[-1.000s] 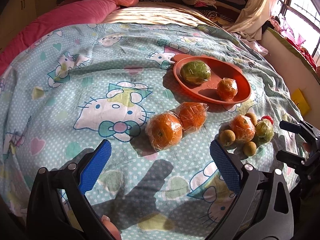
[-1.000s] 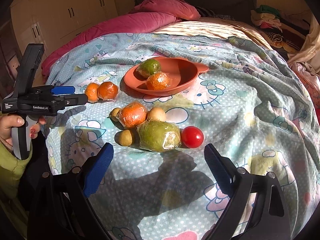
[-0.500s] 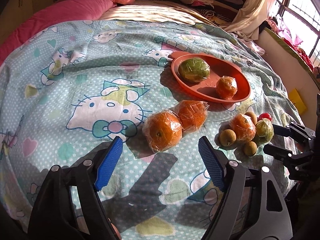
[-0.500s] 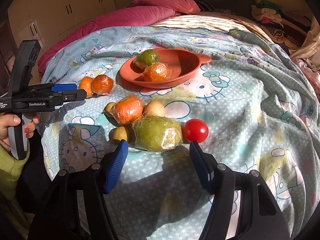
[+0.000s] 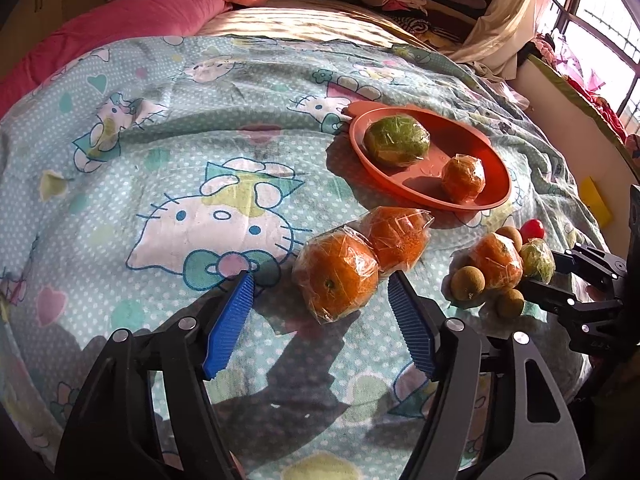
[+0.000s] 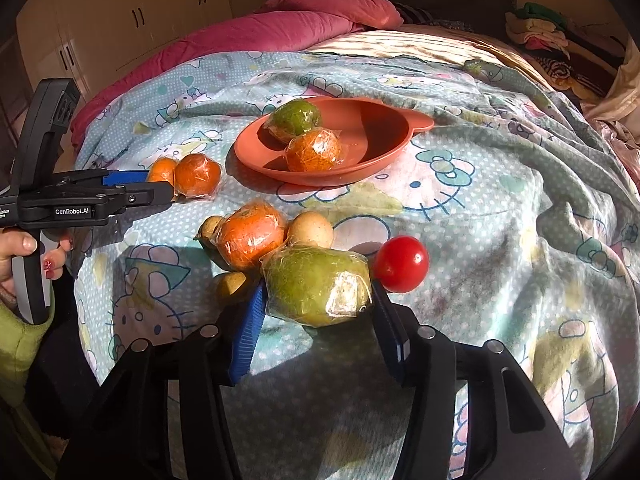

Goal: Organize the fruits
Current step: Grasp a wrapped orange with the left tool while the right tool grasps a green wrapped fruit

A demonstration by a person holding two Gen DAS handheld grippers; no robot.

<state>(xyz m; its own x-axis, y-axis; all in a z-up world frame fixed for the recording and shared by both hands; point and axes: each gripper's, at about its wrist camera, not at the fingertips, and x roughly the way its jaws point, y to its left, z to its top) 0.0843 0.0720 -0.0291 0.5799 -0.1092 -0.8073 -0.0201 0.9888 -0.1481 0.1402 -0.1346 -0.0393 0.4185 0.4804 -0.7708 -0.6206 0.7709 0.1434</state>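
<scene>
Closing in on two wrapped fruits on the bed.

Right tool (image 6: 318, 304), jaws just narrowing, bracketing the wrapped green fruit (image 6: 316, 286), pads about touching; left tool (image 5: 320, 288) half-wide and also just closing, empty, just short of the wrapped orange (image 5: 336, 274). Best squeezed gently, film slippery; plate (image 6: 384, 160) ahead. "GenRobot.AI" readable on left tool.

Both grippers are black frames with ribbed blue pads (image 5: 230, 324) and silver screws. One reads "GenRobot.AI" (image 6: 72, 211). The hand (image 6: 24, 246) has red-painted nails and a green sleeve (image 6: 16, 344).
</scene>
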